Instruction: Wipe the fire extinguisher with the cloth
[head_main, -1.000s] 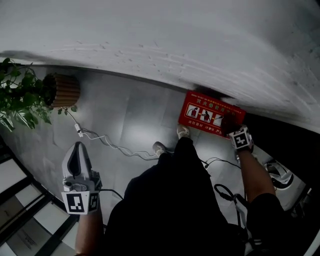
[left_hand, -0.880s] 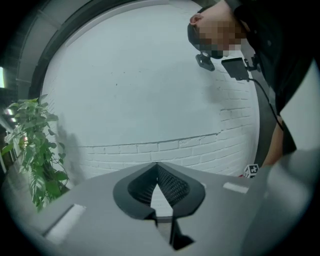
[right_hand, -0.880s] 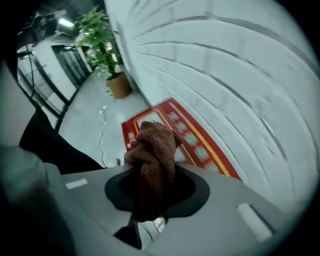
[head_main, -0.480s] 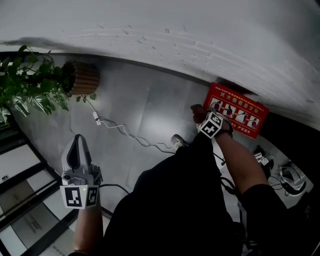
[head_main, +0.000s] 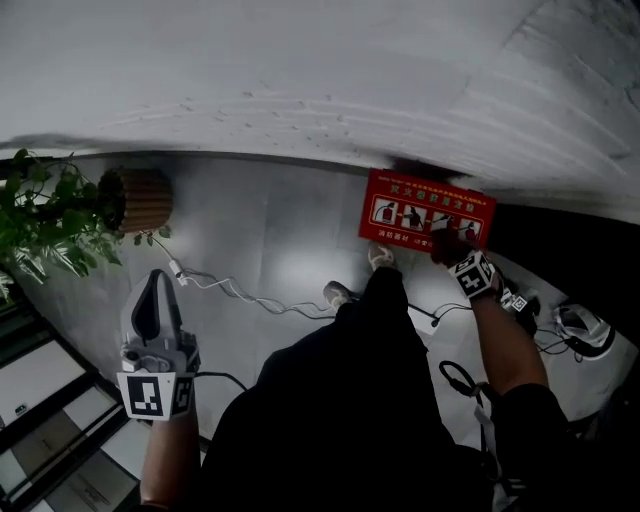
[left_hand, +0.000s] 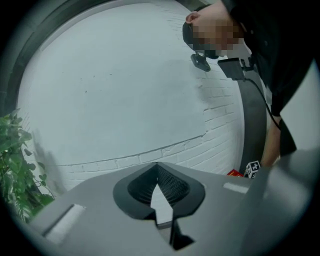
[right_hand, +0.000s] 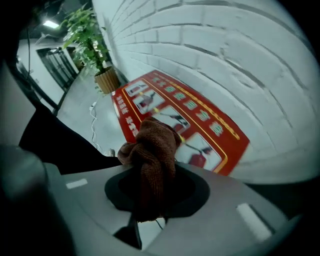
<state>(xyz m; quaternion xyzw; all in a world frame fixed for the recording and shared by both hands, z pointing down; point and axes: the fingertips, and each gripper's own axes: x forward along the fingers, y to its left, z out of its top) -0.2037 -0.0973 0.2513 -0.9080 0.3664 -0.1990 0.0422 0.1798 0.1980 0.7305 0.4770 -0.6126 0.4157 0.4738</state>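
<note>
A red fire extinguisher box (head_main: 425, 212) with white pictograms stands on the floor against the white brick wall. My right gripper (head_main: 452, 250) points steeply down at its near right edge, shut on a bunched brown cloth (head_main: 446, 243). In the right gripper view the cloth (right_hand: 152, 147) bulges out from the right gripper (right_hand: 156, 169), with the red box (right_hand: 202, 127) just beyond it. Whether the cloth touches the box I cannot tell. My left gripper (head_main: 155, 288) hangs far away at the lower left, shut with nothing in it; in its own view the left gripper (left_hand: 157, 167) faces only the wall.
A potted plant (head_main: 55, 215) in a wicker pot (head_main: 142, 200) stands at the left by the wall. A white cable (head_main: 240, 297) runs across the grey floor. Black cables and small devices (head_main: 580, 330) lie at the right. The person's shoes (head_main: 380, 257) stand before the box.
The right gripper with the cloth swung left off the box half a second ago and is now back over its right part. The left gripper stayed low at the left.
</note>
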